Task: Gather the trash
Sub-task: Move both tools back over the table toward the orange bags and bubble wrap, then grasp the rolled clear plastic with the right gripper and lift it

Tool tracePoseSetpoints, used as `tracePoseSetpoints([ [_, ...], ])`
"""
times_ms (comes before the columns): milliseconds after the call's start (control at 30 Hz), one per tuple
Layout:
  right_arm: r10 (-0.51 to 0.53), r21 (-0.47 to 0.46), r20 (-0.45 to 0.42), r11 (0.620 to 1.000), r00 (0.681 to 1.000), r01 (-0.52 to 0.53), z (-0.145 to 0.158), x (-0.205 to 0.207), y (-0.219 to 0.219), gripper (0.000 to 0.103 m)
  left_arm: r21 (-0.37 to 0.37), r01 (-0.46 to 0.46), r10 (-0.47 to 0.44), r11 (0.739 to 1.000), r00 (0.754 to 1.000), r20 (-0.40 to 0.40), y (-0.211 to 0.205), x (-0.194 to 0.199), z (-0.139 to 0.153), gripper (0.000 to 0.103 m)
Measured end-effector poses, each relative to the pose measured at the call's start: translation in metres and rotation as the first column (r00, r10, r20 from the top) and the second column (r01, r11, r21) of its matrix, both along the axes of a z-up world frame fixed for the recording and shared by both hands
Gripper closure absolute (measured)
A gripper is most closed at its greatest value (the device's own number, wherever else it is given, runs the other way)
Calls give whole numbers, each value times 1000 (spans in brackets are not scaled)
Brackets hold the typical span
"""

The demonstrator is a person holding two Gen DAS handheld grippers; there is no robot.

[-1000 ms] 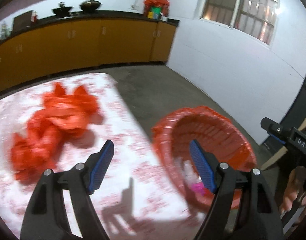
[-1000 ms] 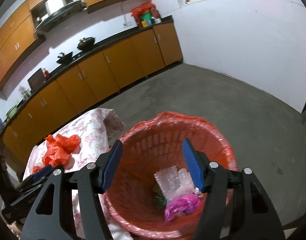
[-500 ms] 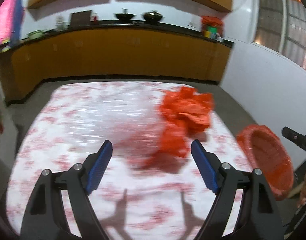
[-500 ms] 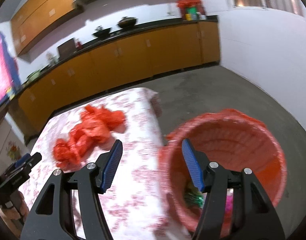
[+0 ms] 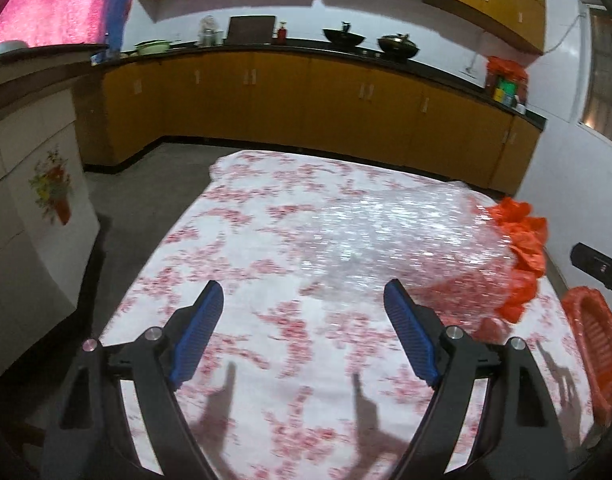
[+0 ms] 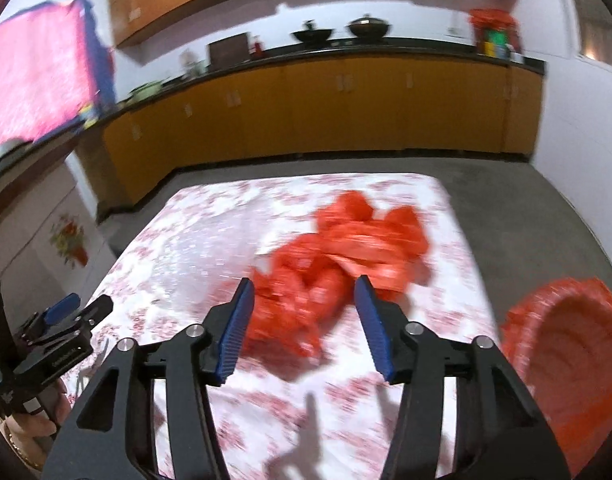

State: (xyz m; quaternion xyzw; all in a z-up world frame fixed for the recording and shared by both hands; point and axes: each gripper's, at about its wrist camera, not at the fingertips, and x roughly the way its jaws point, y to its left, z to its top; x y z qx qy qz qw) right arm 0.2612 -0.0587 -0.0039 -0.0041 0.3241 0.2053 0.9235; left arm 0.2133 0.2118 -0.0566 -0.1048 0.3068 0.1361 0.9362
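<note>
Room: a kitchen with yellow cabinets (image 5: 306, 96) along the far wall, under a dark counter (image 5: 426, 70) carrying two woks (image 5: 344, 36), a green bowl and some jars; a pink cloth (image 6: 37, 80) hangs at upper left.
Table: covered by a white cloth with red flowers (image 5: 265, 240); both grippers hang above its near part and throw shadows on it.
Bubble wrap: a clear, shiny sheet (image 5: 406, 236) lies on the table's right half in the left wrist view, its right edge touching or overlapping the red bags; which of the two, I cannot tell.
Red bags: a crumpled heap of red plastic (image 6: 346, 256) on the table, toward the right side, blurred; in the right wrist view it sits just beyond and between the right fingers.
Bin: a red basket lined with a red bag (image 6: 566, 344) stands on the floor beside the table's right edge; its contents do not show.
Left gripper: (image 5: 301, 332) jaws spread wide, nothing between them, over bare cloth, near the bubble wrap's near edge.
Right gripper: (image 6: 303, 322) jaws apart, empty, aimed at the red heap and not touching it as far as the blur allows.
Fridge: a white door with a flower sticker (image 5: 51, 188) at the left of the table.
</note>
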Motion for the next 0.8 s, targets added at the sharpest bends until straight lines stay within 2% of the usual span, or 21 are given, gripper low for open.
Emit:
tracePoseSetpoints([
  [200, 57, 11, -51, 998, 997, -56, -14, 25, 39, 53, -22, -28, 28, 999, 1000, -7, 13, -1, -8, 22],
  [500, 66, 24, -121, 998, 990, -64, -34, 48, 57, 53, -42, -34, 33, 999, 999, -25, 19, 5, -19, 22],
  [600, 79, 37, -140, 997, 987, -74, -38, 50, 58, 64, -45, -29, 28, 999, 999, -33, 19, 6, -23, 22],
  [667, 86, 40, -145, 996, 986, -81, -38, 51, 60, 77, -47, -27, 25, 999, 999, -36, 18, 7, -24, 22],
  [800, 97, 58, -145, 994, 985, -89, -37, 50, 57, 93, -59, -26, 24, 998, 999, -41, 18, 9, -24, 22],
])
